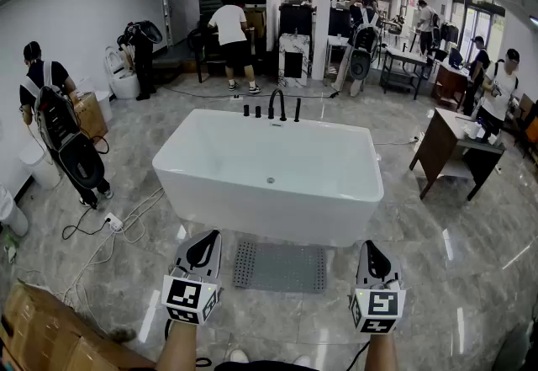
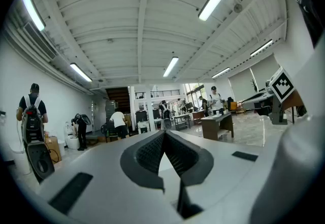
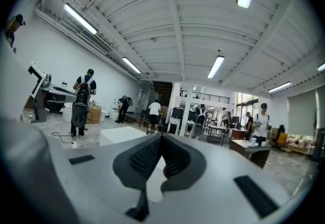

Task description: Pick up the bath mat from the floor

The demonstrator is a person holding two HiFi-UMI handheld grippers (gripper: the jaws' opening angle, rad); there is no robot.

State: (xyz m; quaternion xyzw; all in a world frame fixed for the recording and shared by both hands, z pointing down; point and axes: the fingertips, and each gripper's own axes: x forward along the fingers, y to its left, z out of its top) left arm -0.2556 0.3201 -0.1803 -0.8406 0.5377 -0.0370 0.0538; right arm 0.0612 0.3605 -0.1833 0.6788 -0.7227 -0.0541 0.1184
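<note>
A grey perforated bath mat [image 1: 280, 266] lies flat on the marble floor in front of the white bathtub [image 1: 269, 173]. In the head view my left gripper [image 1: 207, 235] is held level above the floor at the mat's left edge, jaws shut and empty. My right gripper [image 1: 367, 246] hangs to the right of the mat, also shut with nothing in it. In the left gripper view the left gripper [image 2: 164, 133] shows its dark pads meeting at the tip. The right gripper [image 3: 161, 136] looks the same in the right gripper view. Neither gripper view shows the mat.
A cardboard box [image 1: 46, 336] sits at the lower left. A cable and power strip [image 1: 112, 222] trail on the floor left of the tub. A person with a backpack [image 1: 59, 129] stands at the left; a brown desk [image 1: 452, 151] stands at the right. Other people work farther back.
</note>
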